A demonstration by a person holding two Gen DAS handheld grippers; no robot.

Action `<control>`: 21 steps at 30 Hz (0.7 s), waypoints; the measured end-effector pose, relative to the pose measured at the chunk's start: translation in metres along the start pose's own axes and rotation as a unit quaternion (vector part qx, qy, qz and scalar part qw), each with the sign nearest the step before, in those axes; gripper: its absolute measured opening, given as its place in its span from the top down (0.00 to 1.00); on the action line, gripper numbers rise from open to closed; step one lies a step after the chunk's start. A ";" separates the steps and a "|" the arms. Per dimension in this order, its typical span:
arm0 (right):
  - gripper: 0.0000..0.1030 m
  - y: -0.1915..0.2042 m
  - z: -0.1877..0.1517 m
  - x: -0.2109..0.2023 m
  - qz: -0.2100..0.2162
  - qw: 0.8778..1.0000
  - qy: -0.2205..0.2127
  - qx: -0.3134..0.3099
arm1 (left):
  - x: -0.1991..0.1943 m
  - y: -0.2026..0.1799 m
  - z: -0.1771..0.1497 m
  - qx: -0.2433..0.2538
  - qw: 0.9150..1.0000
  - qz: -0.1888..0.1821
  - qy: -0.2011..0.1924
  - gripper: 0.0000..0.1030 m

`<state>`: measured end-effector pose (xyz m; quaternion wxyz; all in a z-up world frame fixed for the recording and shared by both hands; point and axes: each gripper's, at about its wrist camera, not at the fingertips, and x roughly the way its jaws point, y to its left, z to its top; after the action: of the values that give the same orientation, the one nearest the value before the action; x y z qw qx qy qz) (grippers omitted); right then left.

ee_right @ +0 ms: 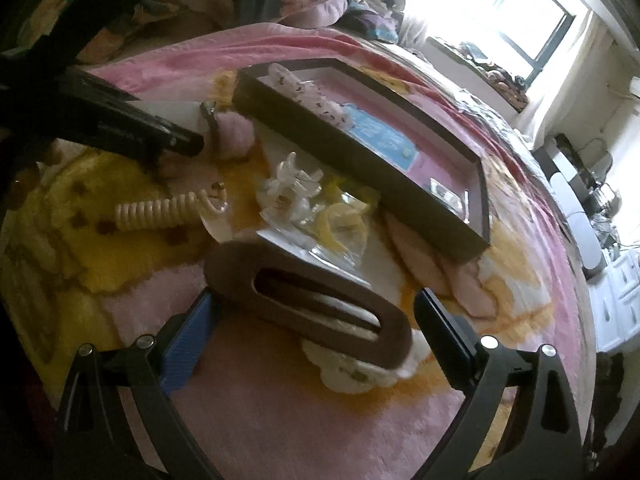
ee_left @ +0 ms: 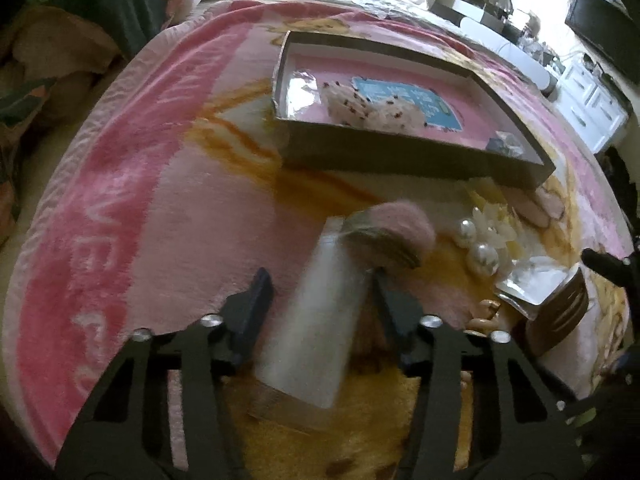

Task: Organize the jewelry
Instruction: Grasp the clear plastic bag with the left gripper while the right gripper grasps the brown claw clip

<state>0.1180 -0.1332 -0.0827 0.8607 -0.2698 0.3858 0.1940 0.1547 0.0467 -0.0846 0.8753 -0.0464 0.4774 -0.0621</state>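
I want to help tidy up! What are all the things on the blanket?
blanket: one, pink and yellow, under everything
box: one, dark sides, pink inside, at the far side
white beaded piece: one, white with dark dots, inside the box
pearl balls: two, white, in front of the box
pink fluffy clip: one, pink, on a white card
white card: one, between the left fingers
brown hair clip: one, brown, between the right fingers
spiral hair tie: one, cream, left of the clear claw clip
left hand-held gripper: black, around the card
right hand-held gripper: open
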 end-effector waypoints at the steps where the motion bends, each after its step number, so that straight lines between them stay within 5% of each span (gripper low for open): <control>1: 0.16 0.000 0.001 0.002 0.006 1.000 0.002 0.002 | -0.001 0.002 0.000 -0.002 1.000 -0.002 0.001 0.71; 7: 0.32 -0.011 0.012 0.004 0.022 1.000 -0.002 0.021 | -0.009 0.012 -0.005 -0.016 1.000 -0.018 0.003 0.84; 12: 0.40 -0.029 0.014 0.002 0.057 0.995 -0.010 0.077 | -0.016 0.021 -0.010 -0.029 0.999 -0.019 0.000 0.84; 17: 0.73 -0.056 0.011 -0.001 0.111 0.981 -0.016 0.157 | -0.023 0.028 -0.014 -0.039 0.999 -0.024 -0.005 0.84; 21: 0.78 -0.070 0.009 -0.003 0.114 0.976 -0.020 0.185 | -0.027 0.032 -0.015 -0.046 0.999 -0.025 -0.010 0.85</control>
<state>0.1589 -0.1826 -0.0537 0.8754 -0.0561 0.4261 0.2212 0.1293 0.0821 -0.0750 0.8749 -0.0993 0.4699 -0.0615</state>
